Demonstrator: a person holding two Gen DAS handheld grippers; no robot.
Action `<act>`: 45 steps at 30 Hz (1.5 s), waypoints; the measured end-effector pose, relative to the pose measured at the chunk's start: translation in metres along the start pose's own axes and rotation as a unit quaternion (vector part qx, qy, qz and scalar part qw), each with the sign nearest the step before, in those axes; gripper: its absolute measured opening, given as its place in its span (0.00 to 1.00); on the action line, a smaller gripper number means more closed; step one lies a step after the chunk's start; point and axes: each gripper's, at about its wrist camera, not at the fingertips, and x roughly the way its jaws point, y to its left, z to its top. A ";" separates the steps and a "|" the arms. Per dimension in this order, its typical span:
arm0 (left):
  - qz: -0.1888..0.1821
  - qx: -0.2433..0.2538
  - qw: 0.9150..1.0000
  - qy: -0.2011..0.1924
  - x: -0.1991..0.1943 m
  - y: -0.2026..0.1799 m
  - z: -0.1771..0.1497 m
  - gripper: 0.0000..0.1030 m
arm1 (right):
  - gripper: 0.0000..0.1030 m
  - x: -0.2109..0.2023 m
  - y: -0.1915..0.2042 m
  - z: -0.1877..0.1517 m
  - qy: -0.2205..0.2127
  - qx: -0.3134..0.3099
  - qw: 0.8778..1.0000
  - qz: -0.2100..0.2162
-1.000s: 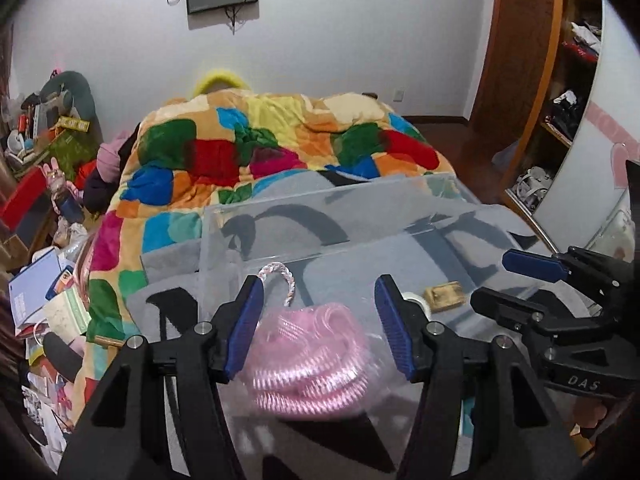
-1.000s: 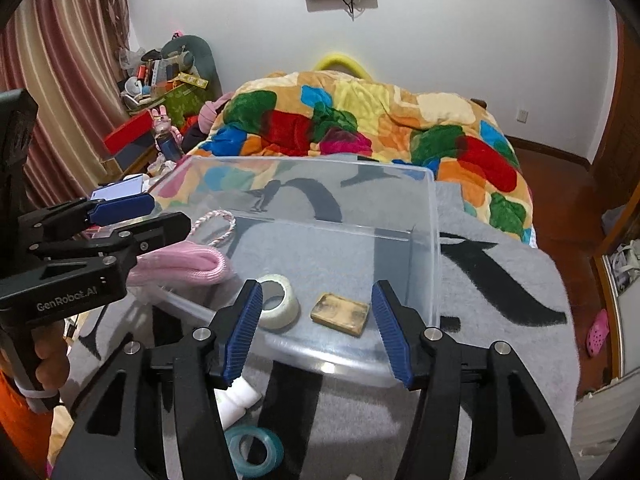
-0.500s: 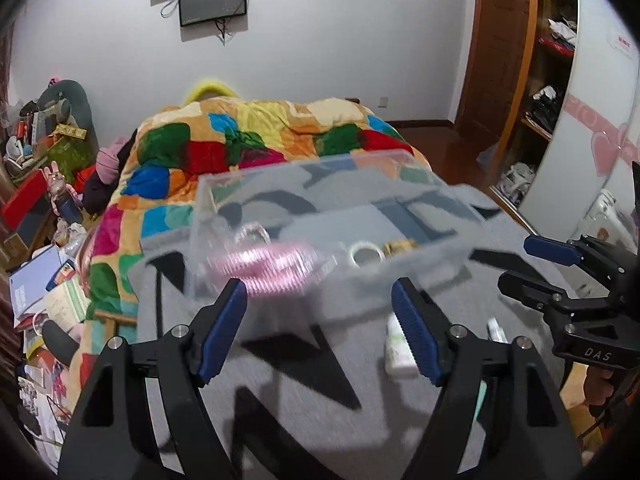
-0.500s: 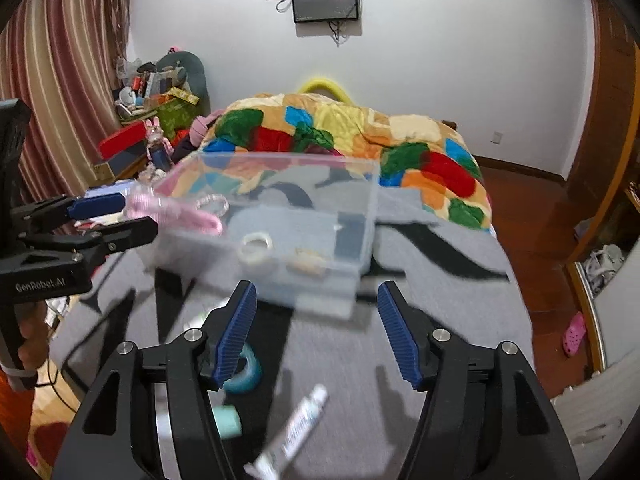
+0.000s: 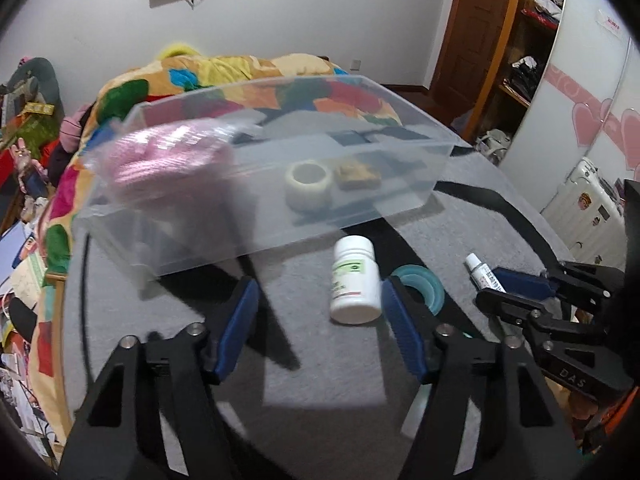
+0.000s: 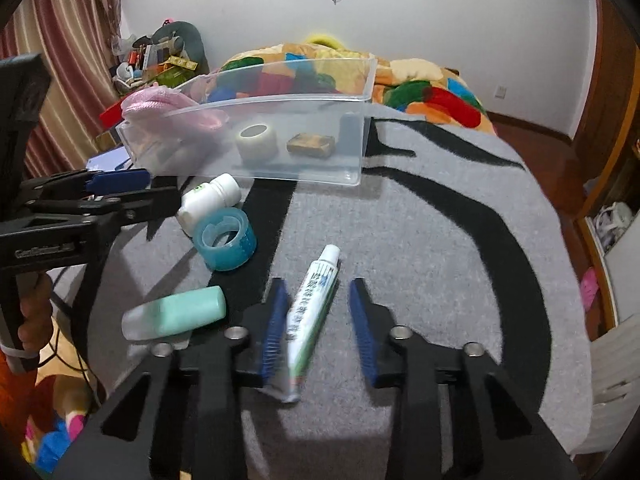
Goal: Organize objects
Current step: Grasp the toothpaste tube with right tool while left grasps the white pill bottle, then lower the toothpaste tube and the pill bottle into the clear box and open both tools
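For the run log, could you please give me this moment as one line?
left gripper: open, empty | right gripper: open, straddling tube | clear bin: pink bag, white tape

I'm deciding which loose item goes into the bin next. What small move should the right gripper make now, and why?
Probably lower the right gripper and close on the toothpaste tube. Its jaws are open and the tube already lies between them on the grey blanket, outside the clear bin.
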 end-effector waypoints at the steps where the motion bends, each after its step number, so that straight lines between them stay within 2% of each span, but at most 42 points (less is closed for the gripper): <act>1: -0.002 0.001 1.000 0.004 0.004 -0.002 0.001 0.53 | 0.16 -0.001 0.000 -0.001 0.000 -0.002 1.000 0.002; 6: -0.009 0.002 1.000 0.023 0.020 -0.007 0.002 0.28 | 0.14 -0.005 -0.002 -0.005 -0.006 -0.002 1.000 -0.005; 17: -0.011 -0.001 1.000 -0.027 -0.012 -0.006 0.000 0.28 | 0.14 -0.030 -0.009 0.022 -0.054 0.011 0.998 0.003; 23: -0.011 -0.013 0.998 -0.068 -0.042 0.001 0.013 0.28 | 0.14 -0.037 -0.006 0.051 -0.084 0.005 0.996 0.004; 29: 0.000 -0.020 0.995 -0.099 -0.059 0.011 0.033 0.28 | 0.14 -0.032 -0.002 0.082 -0.096 0.006 0.995 0.016; 37: 0.009 -0.045 0.995 -0.089 -0.040 0.032 0.067 0.28 | 0.14 -0.005 0.000 0.125 -0.088 0.010 0.996 0.020; 41: 0.008 -0.056 0.996 -0.074 -0.023 0.040 0.077 0.28 | 0.14 0.022 0.004 0.141 -0.057 0.004 0.998 0.020; 45: 0.026 -0.053 0.996 -0.063 -0.008 0.041 0.081 0.28 | 0.14 0.045 0.004 0.147 -0.027 -0.001 0.999 0.019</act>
